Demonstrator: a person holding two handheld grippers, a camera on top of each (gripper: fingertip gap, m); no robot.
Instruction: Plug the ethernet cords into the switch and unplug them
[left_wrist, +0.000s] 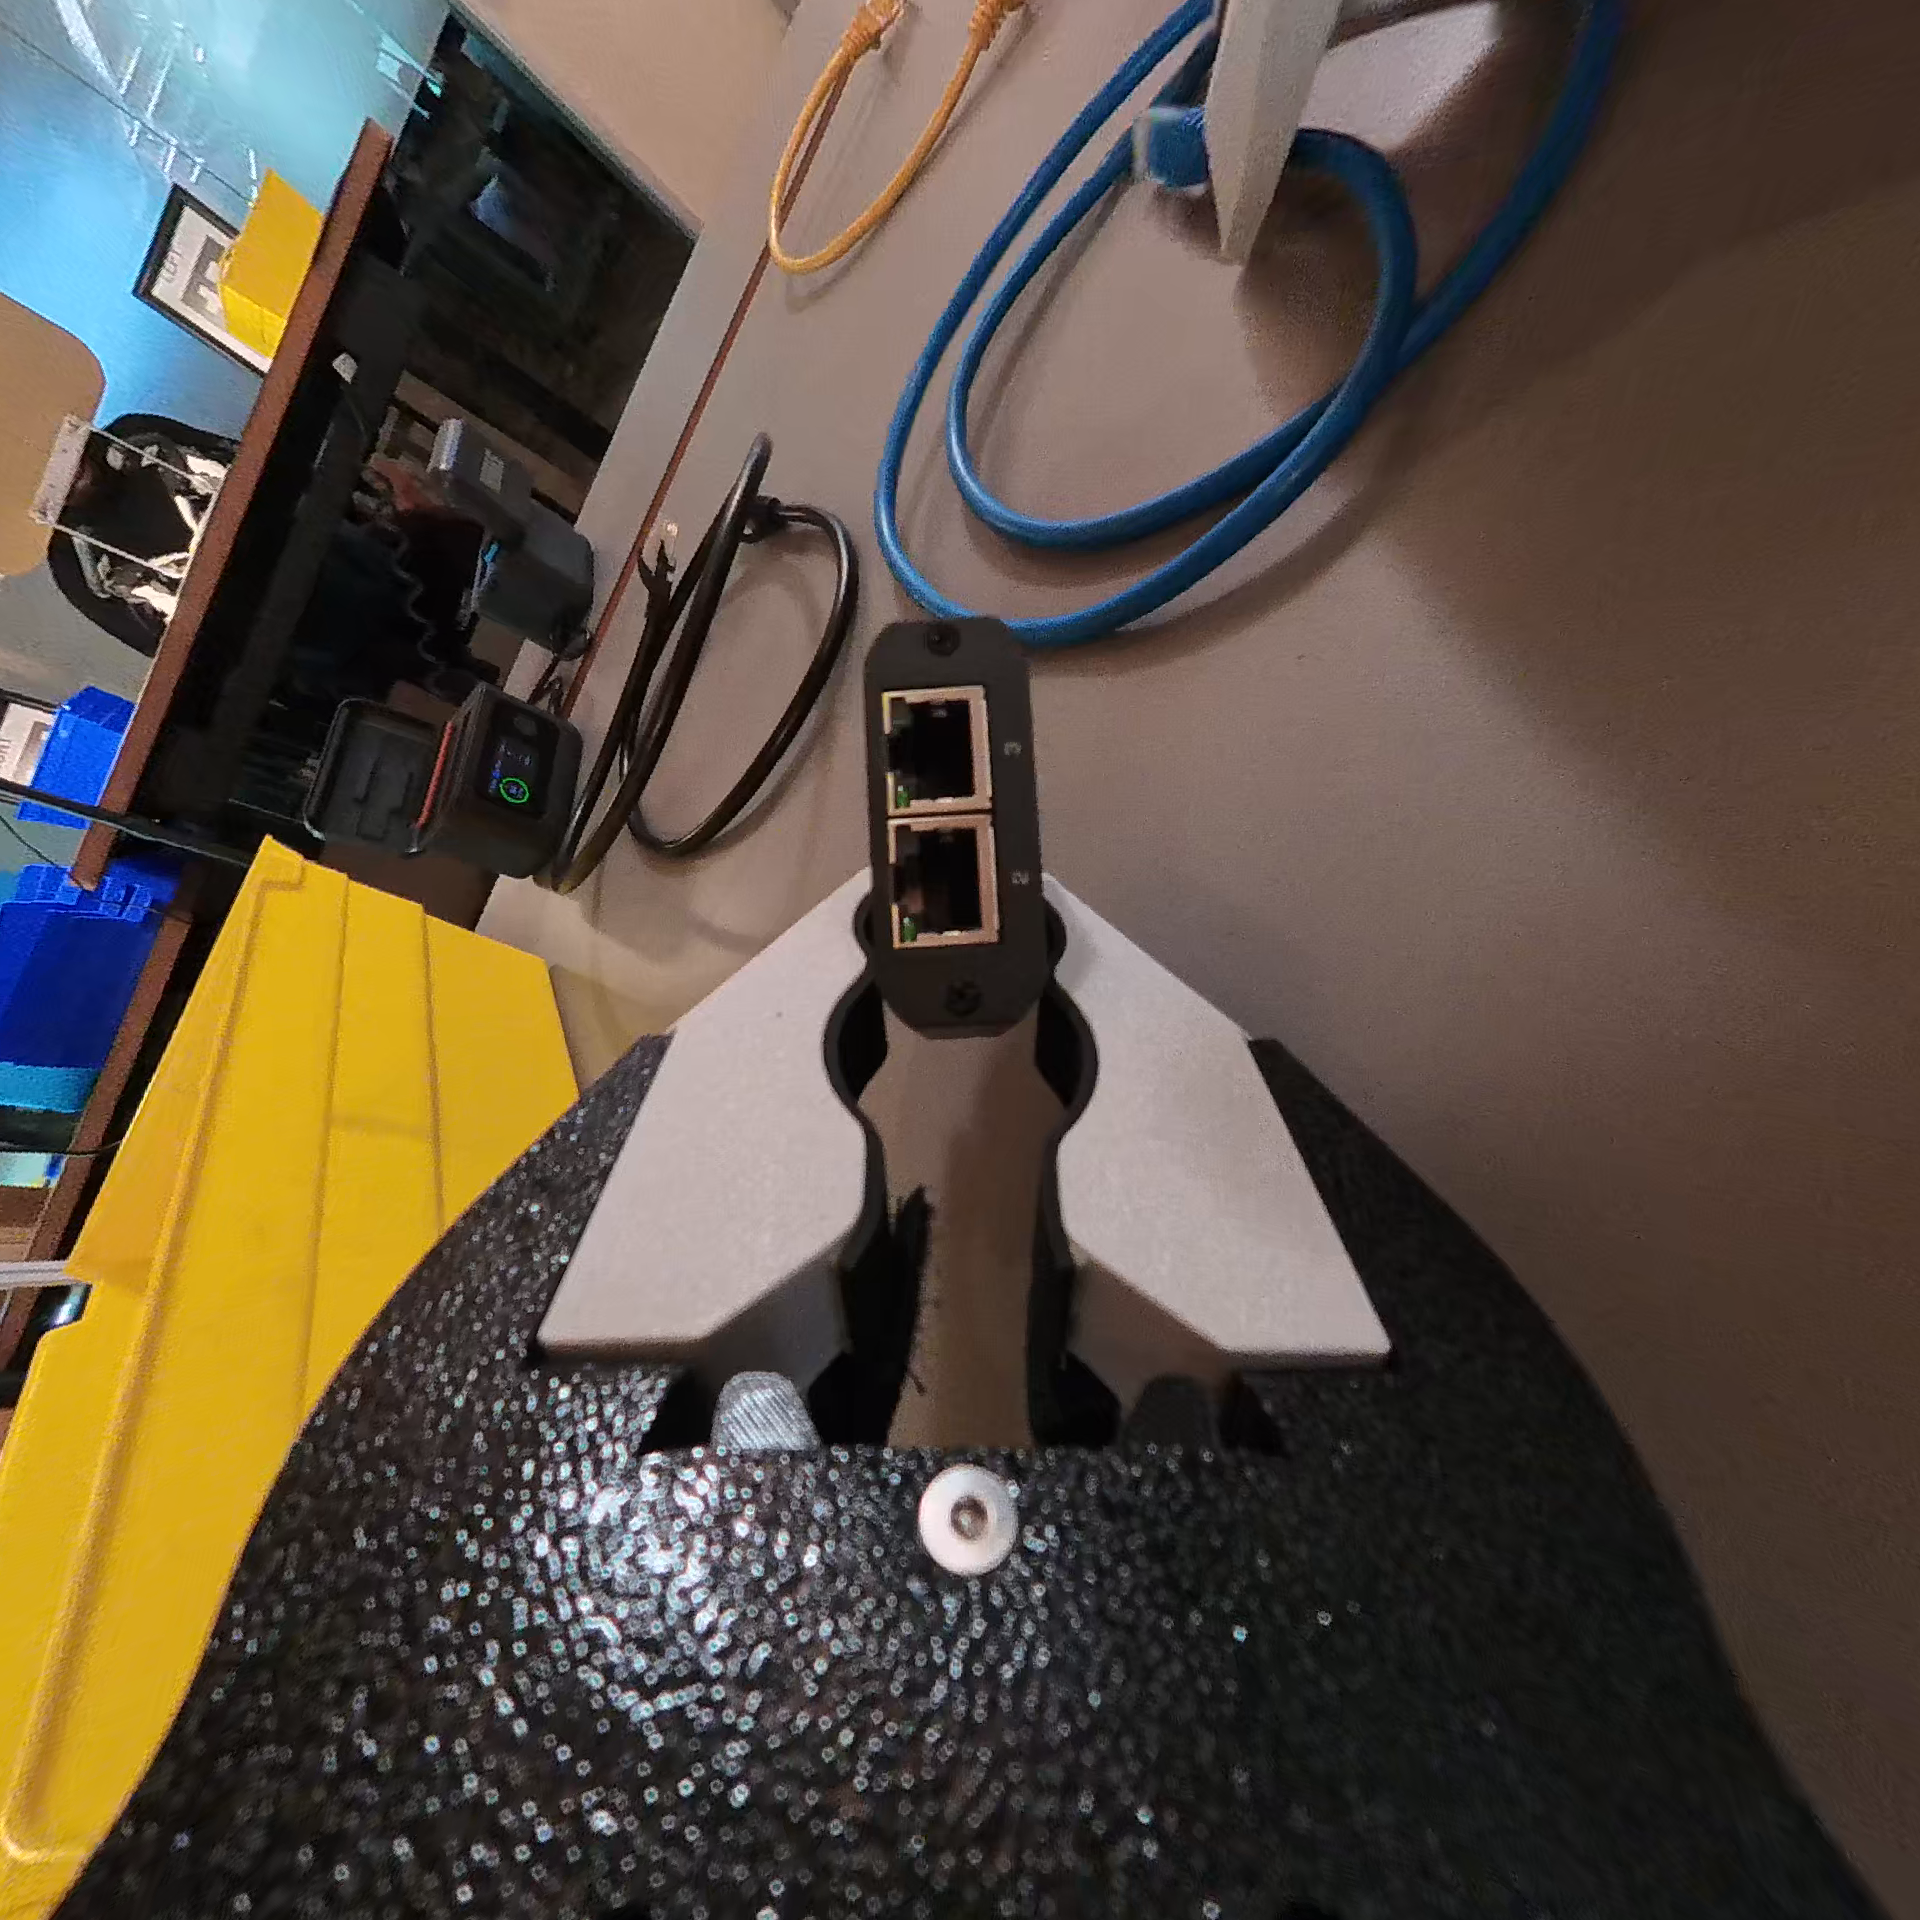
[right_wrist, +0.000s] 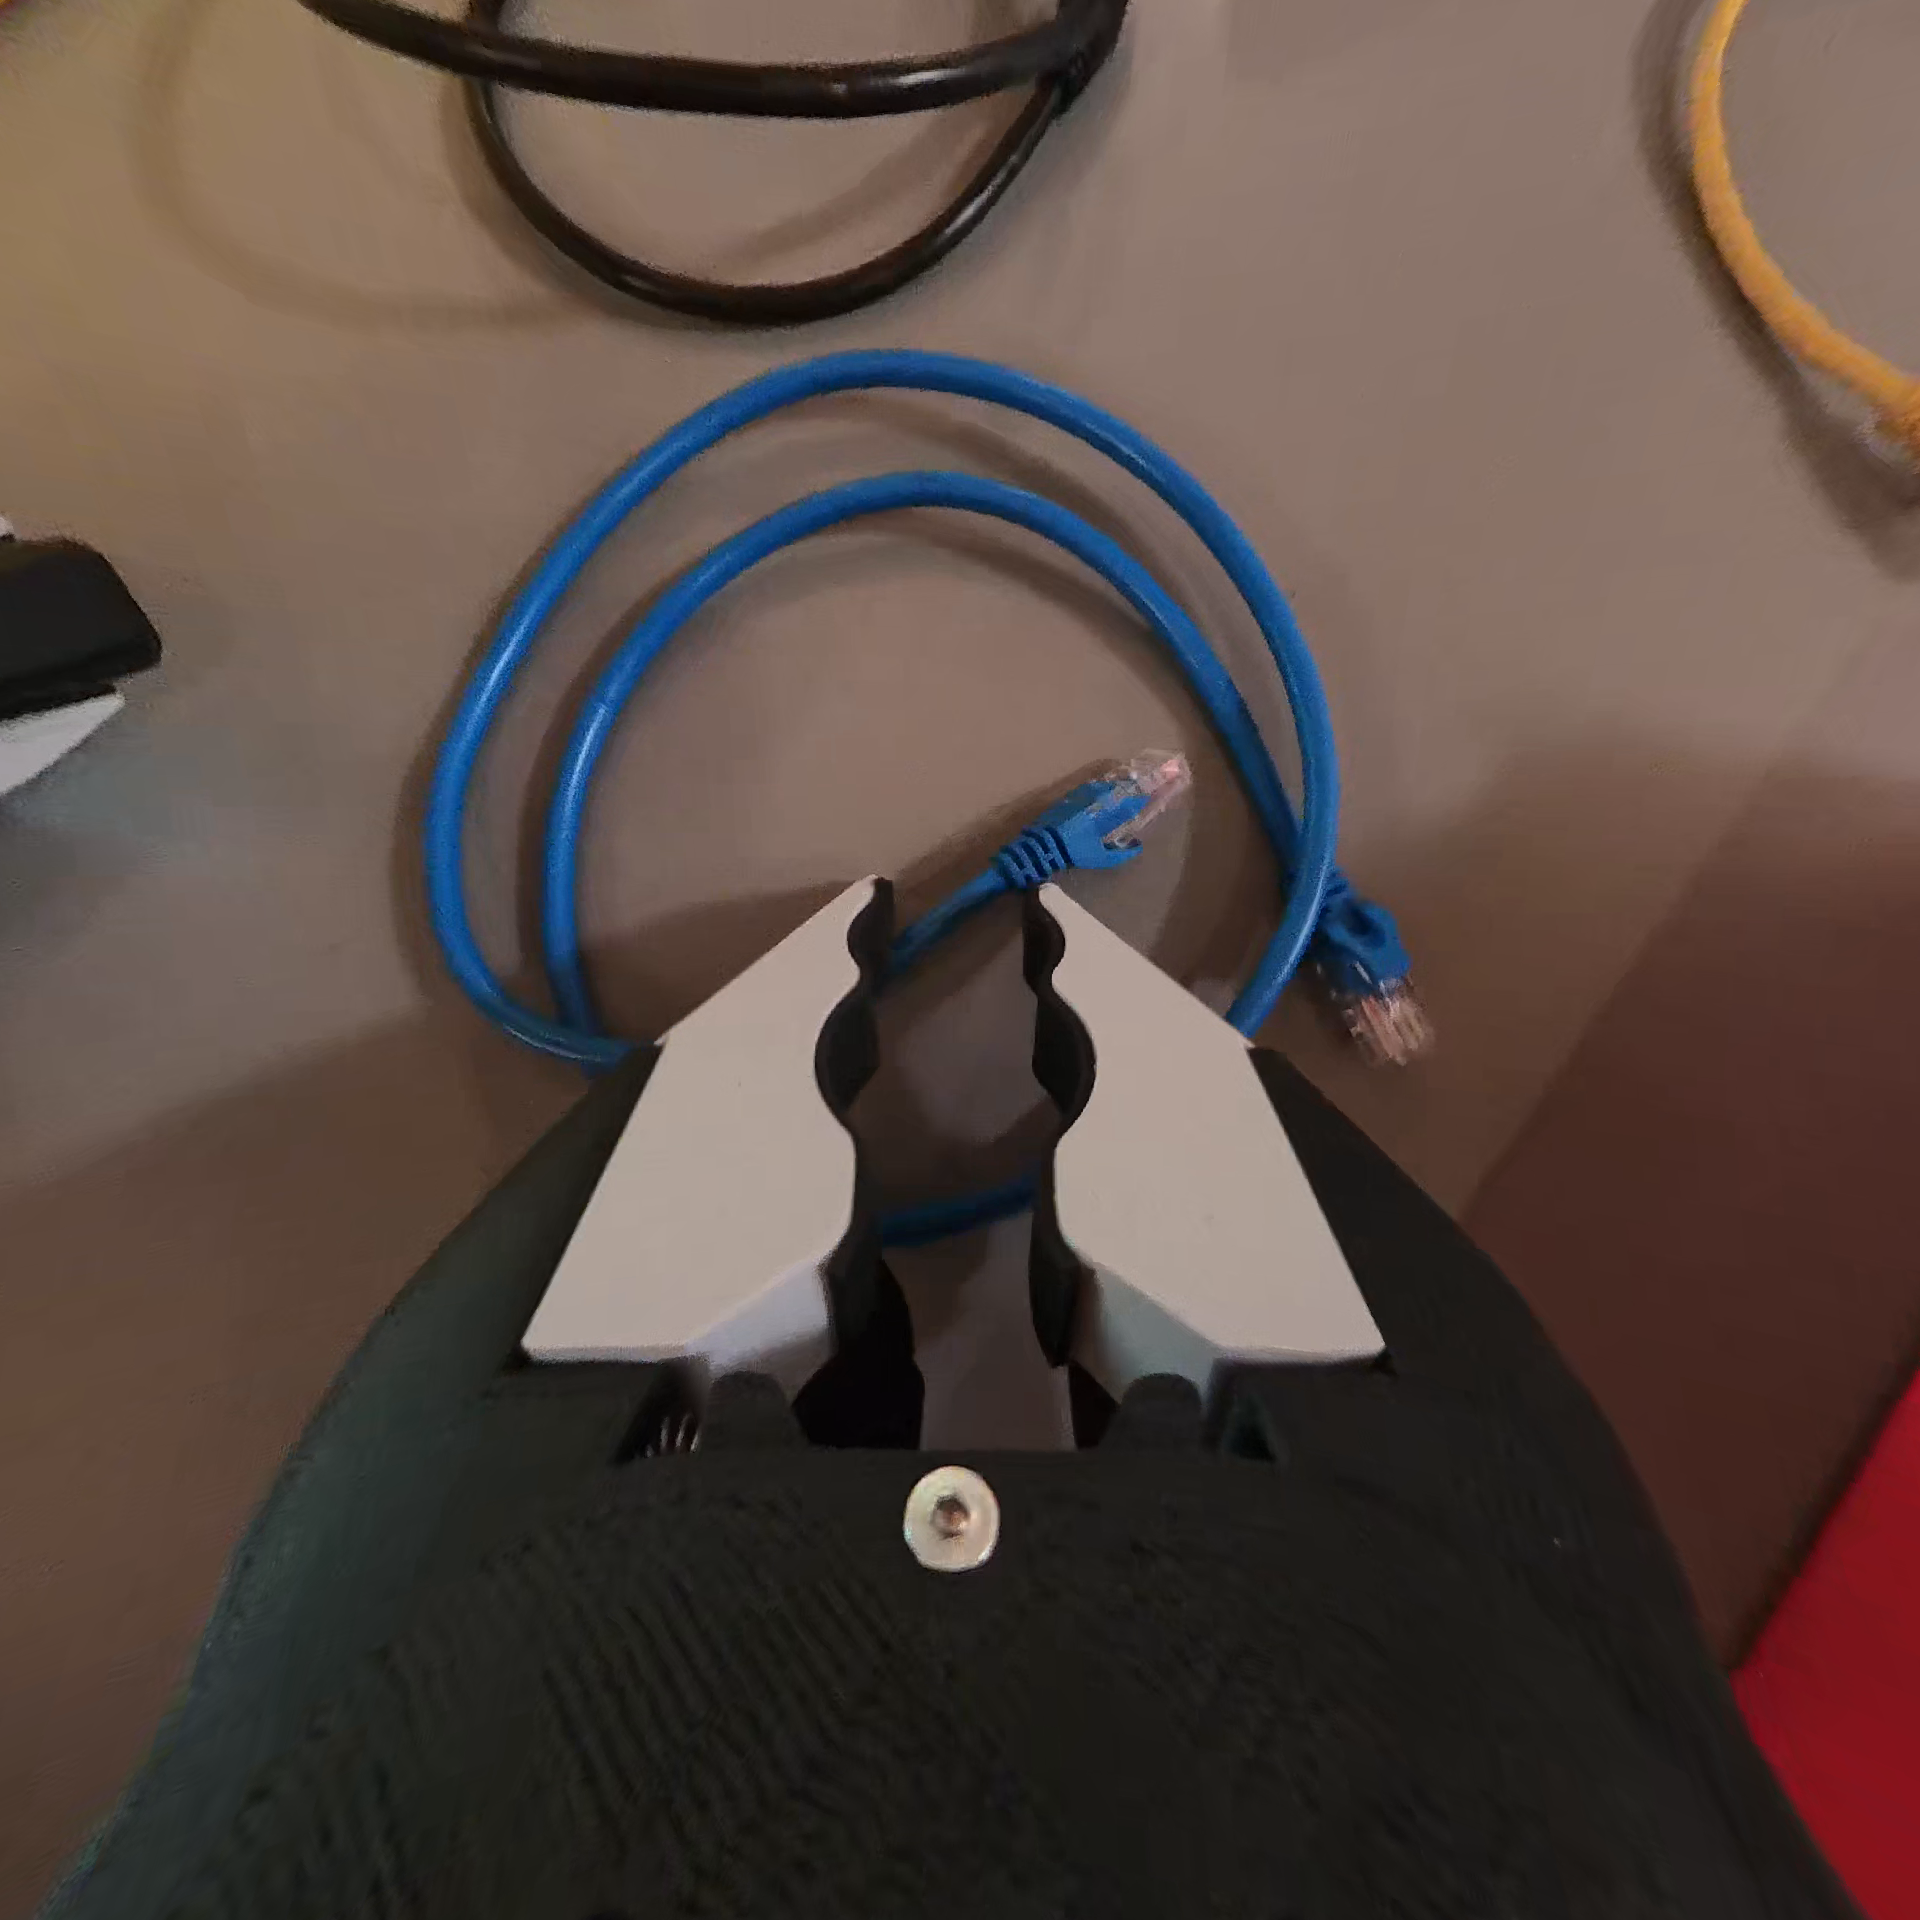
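In the left wrist view my left gripper (left_wrist: 956, 904) is shut on the lower end of a small black switch (left_wrist: 948, 657), held upright with two empty ports facing the camera. A coiled blue ethernet cord (left_wrist: 1122, 520) lies on the table beyond it. In the right wrist view my right gripper (right_wrist: 958, 894) is open, its fingertips on either side of the blue cord (right_wrist: 520, 727) just behind one plug (right_wrist: 1112, 805). The cord's other plug (right_wrist: 1371, 997) lies to the right. The right gripper's finger (left_wrist: 1257, 114) shows beside the blue plug in the left wrist view.
A black cord (left_wrist: 748, 665) and a yellow cord (left_wrist: 862, 156) lie coiled on the brown table (left_wrist: 1558, 935); both also show in the right wrist view, black cord (right_wrist: 727, 291), yellow cord (right_wrist: 1756, 270). A yellow bin (left_wrist: 291, 1195) and a black device with a lit screen (left_wrist: 457, 774) stand to the left. A red surface (right_wrist: 1849, 1662) is at lower right. Left tips to right tips: about 15 cm.
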